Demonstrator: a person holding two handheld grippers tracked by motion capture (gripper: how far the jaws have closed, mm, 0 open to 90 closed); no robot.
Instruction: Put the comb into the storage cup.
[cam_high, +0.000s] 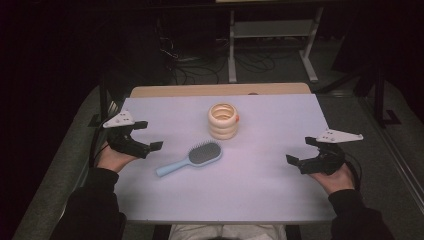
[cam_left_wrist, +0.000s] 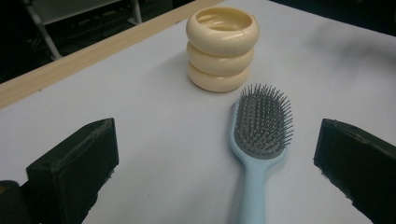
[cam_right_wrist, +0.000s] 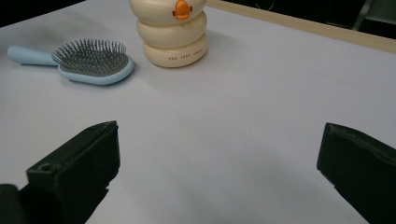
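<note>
A light blue hairbrush (cam_high: 192, 157) lies bristles up on the white table (cam_high: 260, 190), its handle pointing to the near left. Just behind it stands a cream holder (cam_high: 223, 121) shaped like three stacked rings, open at the top, with an orange mark on its right side. My left gripper (cam_high: 150, 135) rests at the table's left edge, open and empty, facing the brush (cam_left_wrist: 261, 126) and the holder (cam_left_wrist: 222, 46). My right gripper (cam_high: 300, 150) sits near the right edge, open and empty, with the brush (cam_right_wrist: 93, 63) and the holder (cam_right_wrist: 173, 32) well ahead of it.
A wooden strip (cam_high: 220, 90) runs along the table's far edge. Beyond it, on the dark floor, are a white metal frame (cam_high: 272, 45) and loose cables (cam_high: 200, 70). Bare table surface lies between the two grippers.
</note>
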